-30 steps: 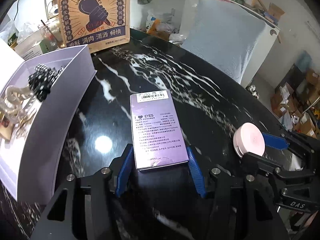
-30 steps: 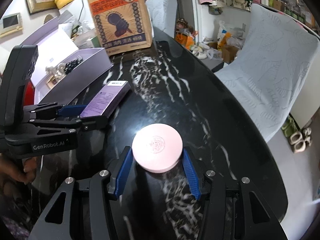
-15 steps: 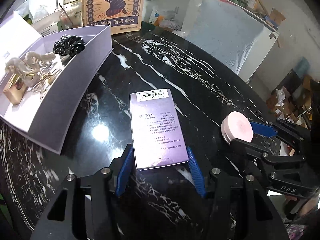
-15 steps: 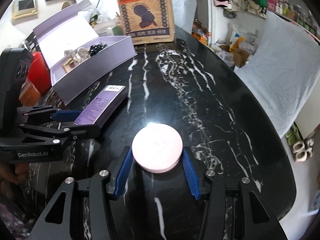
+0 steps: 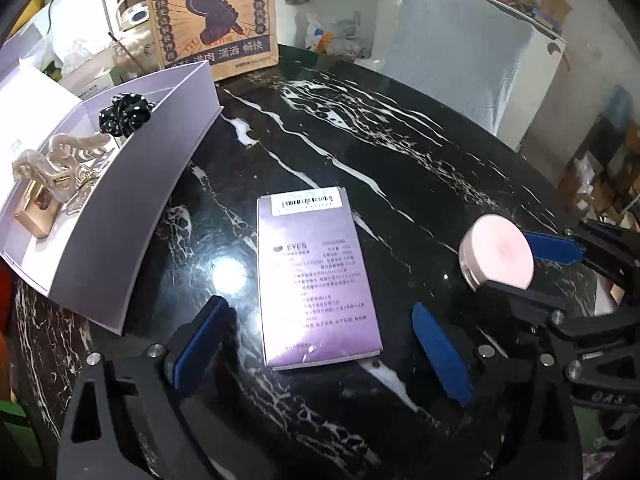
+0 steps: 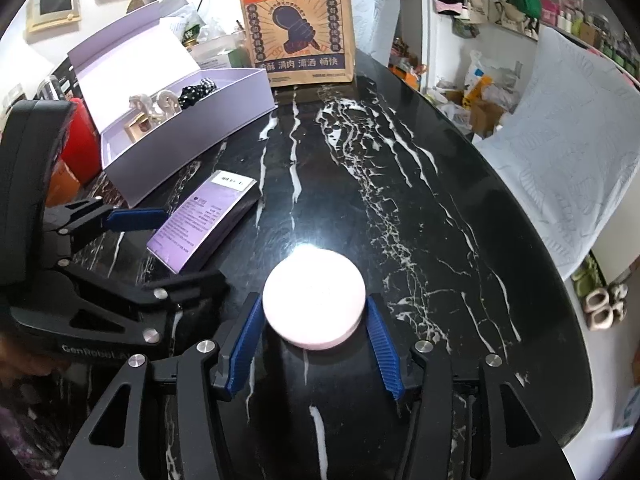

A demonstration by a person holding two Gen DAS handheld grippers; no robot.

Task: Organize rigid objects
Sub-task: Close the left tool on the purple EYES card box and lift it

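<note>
Plainly the purple carton (image 5: pixel 318 276) lay flat on the black marble bench (image 5: pixel 400 152), label side up, just beside the open lilac storage box (image 5: pixel 132 216) but outside it. The left gripper (image 5: pixel 320 344) straddled the carton's near end; its fingers (image 5: pixel 200 336) were opening, and stood well clear of both long edges — the carton sat between them, gripped by nothing.

Off to that gripper's right, the pink round compact (image 6: pixel 314 298) also rested on the bench. The right gripper (image 6: pixel 314 336) bracketed it, its fingers (image 6: pixel 244 336) opening a little. They sat just beside the rim, but whether the pads pressed on it could not be told from either view.

By my reading, the step in hand was a setting-down and regrip — two rigid items left out, both meant for the box, where a hair claw (image 5: pixel 56 156), a dotted black scrunchie (image 5: pixel 126 114) and a gold case (image 5: pixel 34 216) already lay. The next move would call for a firm closure across the carton's narrow width, a lift clear of the box's near wall, and a placement in the free stretch of the box floor.
</note>
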